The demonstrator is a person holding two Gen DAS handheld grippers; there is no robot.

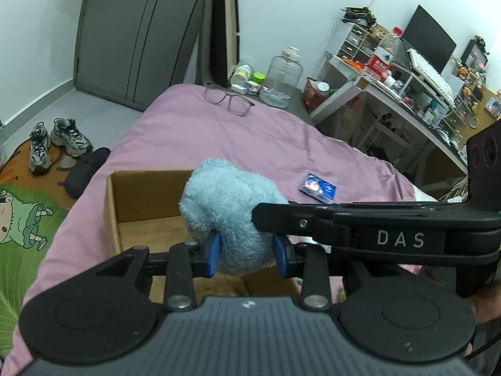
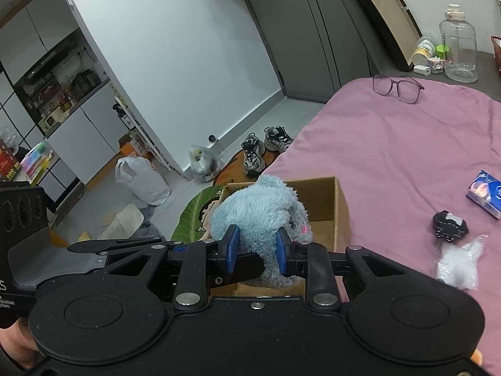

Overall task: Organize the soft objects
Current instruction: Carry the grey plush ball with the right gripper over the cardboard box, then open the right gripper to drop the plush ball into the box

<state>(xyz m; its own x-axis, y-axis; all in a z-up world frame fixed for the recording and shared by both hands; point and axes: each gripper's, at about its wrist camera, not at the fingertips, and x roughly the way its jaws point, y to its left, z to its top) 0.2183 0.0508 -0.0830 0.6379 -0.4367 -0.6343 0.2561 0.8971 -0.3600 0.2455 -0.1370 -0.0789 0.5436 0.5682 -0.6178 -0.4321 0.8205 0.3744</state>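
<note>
Nearest the cameras, both sets of tongs are clenching the same blue plush toy (image 1: 230, 216). The left tongs (image 1: 247, 255) are pinching its lower body between blue pads, and the right tongs (image 2: 255, 249) are squeezing it from the other side, their bodies crossing close together. The toy is hanging over the open cardboard box (image 1: 125, 194), which is sitting on the bed (image 1: 194, 134) near its edge; whether the toy's underside is touching the box floor cannot be told.

The step in hand seems to be lowering the toy into the box. Doing it well means bringing both tongs down together so the plush is not twisting, keeping it centred between the box walls, and letting go only once it is resting on the bottom.

Farther out on the bed, at about 2 o'clock from the box in the left view, a small blue packet (image 1: 317, 187) is lying. A black item (image 2: 450, 224) and a clear bag (image 2: 458, 266) are lying near it. At 12 o'clock, far back, a pair of glasses (image 1: 228, 99) is resting.
</note>
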